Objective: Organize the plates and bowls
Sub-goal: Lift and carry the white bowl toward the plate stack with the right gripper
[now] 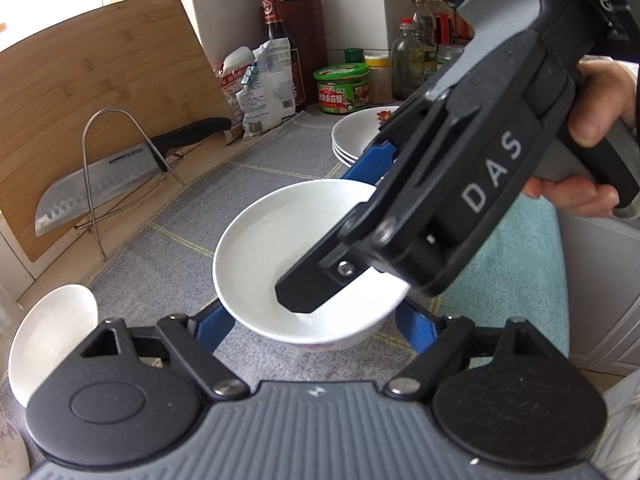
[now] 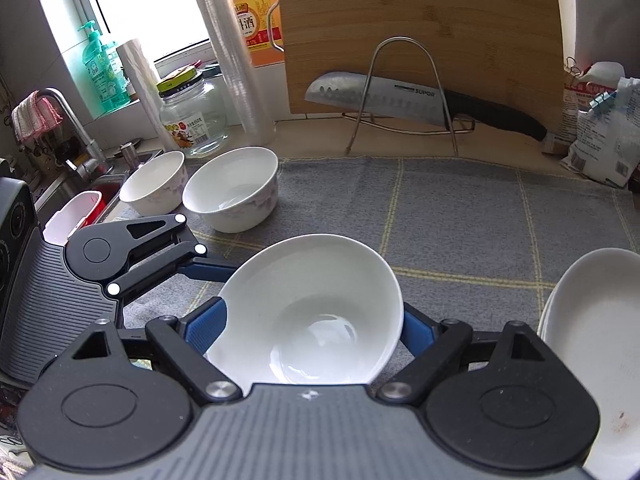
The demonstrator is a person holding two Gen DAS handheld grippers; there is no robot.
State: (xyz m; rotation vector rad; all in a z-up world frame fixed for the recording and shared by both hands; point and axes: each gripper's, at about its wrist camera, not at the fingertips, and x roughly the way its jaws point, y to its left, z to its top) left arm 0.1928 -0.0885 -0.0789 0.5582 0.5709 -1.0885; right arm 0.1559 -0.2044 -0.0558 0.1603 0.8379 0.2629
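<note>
Two handheld grippers are sharing one white bowl (image 2: 308, 316) above a grey checked cloth (image 2: 460, 220) on a kitchen counter. In the right wrist view, the right gripper (image 2: 312, 326) is pinching the bowl between its blue pads (image 2: 208, 328), one pad pressing on each side of the rim, with the bowl tilting toward the camera and showing nothing inside but a wet sheen. In the left wrist view, the left gripper (image 1: 316, 320) is flanking the same bowl (image 1: 296, 256) with its blue fingers (image 1: 214, 322); whether they are pressing on its wall cannot be told, as the bowl is hiding the contact. A person's hand (image 1: 596, 128) is gripping the handle of the right gripper, whose black finger is reaching into the bowl from the right.

Far left on the cloth, two more white bowls (image 2: 232, 188) with a faint pattern on their sides are standing upright just beside each other, both looking empty. To the right, a stack of white plates (image 2: 592, 340) is sitting near the held bowl; the top plate is carrying a few small reddish specks. Behind them, a glass jar (image 2: 194, 116) with a yellow lid is holding clear liquid. Against the far wall, a bamboo cutting board (image 2: 420, 32) is leaning, with a kitchen knife (image 2: 400, 100) resting on a wire rack (image 2: 404, 92) before it.
</note>
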